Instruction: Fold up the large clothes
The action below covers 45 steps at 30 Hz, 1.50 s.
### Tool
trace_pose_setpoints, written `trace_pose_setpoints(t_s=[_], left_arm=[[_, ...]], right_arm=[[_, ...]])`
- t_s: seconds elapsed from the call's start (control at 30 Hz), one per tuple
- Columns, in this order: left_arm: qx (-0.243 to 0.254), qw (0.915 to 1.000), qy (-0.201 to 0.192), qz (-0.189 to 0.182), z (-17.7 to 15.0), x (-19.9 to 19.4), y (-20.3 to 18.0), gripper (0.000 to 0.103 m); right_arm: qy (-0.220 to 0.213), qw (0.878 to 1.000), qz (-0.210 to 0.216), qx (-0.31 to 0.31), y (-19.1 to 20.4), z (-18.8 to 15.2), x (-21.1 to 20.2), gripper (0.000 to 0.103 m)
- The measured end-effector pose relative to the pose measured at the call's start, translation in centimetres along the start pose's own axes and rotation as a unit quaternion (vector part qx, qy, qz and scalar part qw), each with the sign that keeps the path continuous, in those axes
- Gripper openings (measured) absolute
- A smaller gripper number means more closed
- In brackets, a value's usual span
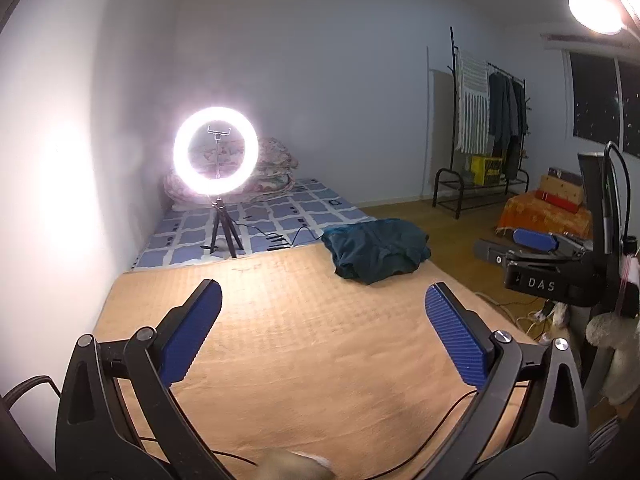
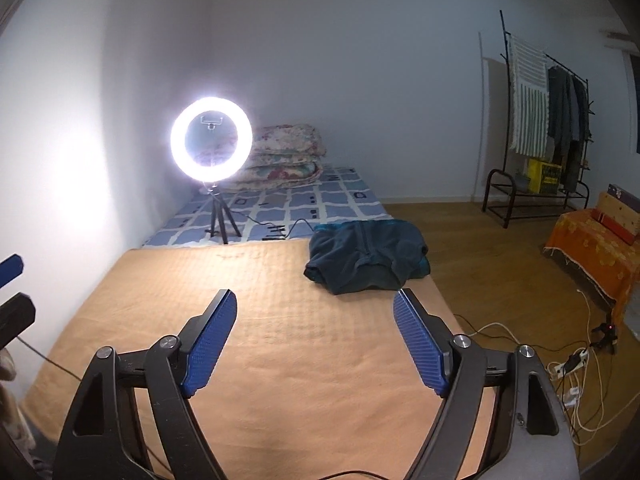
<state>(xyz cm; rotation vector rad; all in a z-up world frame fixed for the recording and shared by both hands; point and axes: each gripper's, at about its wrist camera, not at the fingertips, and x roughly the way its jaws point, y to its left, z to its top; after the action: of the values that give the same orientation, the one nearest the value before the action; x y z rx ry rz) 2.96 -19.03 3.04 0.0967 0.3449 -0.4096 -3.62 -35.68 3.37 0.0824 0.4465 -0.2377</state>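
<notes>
A dark teal garment (image 1: 376, 250) (image 2: 366, 256) lies folded in a thick bundle at the far right edge of the tan mat (image 1: 304, 360) (image 2: 304, 360). My left gripper (image 1: 323, 286) hovers open over the mat, short of the bundle, with nothing between its blue pads (image 1: 192, 332). My right gripper (image 2: 315, 293) is open too, its jaws somewhat narrower and empty, with the garment just beyond its fingertips. In the left wrist view the right gripper's blue pad (image 1: 536, 240) shows at the right edge. One left finger (image 2: 10, 266) pokes in at the left of the right wrist view.
A lit ring light on a small tripod (image 1: 216, 152) (image 2: 212, 140) stands on the blue checked sheet (image 1: 280, 216), its cable trailing toward the garment. Folded quilts (image 2: 288, 156) lie behind. A clothes rack (image 2: 548, 120), an orange-covered seat (image 2: 596, 240) and floor cables (image 2: 576, 364) sit to the right.
</notes>
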Motion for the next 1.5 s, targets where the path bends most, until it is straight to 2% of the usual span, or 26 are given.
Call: trace_pose_setpoints(t_s=[0.23,0.47,1.5], left_arm=[[0.001,0.9997,0.023,0.012,-1.0,0.5,-0.7,0.103],[0.003,0.9996,0.023,0.015,-1.3,0.4,-0.7,0.103],[0.006,0.9994,0.023,0.026,-1.7,0.0,0.1,0.103]], right_arm=[[0.011,1.000,-0.007,-0.009,-0.2,-0.7,0.2,0.081],[0.012,1.000,-0.016,-0.014,0.0,-1.0,0.2,0.081],[0.030,0.999,-0.001,-0.016,-0.2,-1.1,0.8,0.081]])
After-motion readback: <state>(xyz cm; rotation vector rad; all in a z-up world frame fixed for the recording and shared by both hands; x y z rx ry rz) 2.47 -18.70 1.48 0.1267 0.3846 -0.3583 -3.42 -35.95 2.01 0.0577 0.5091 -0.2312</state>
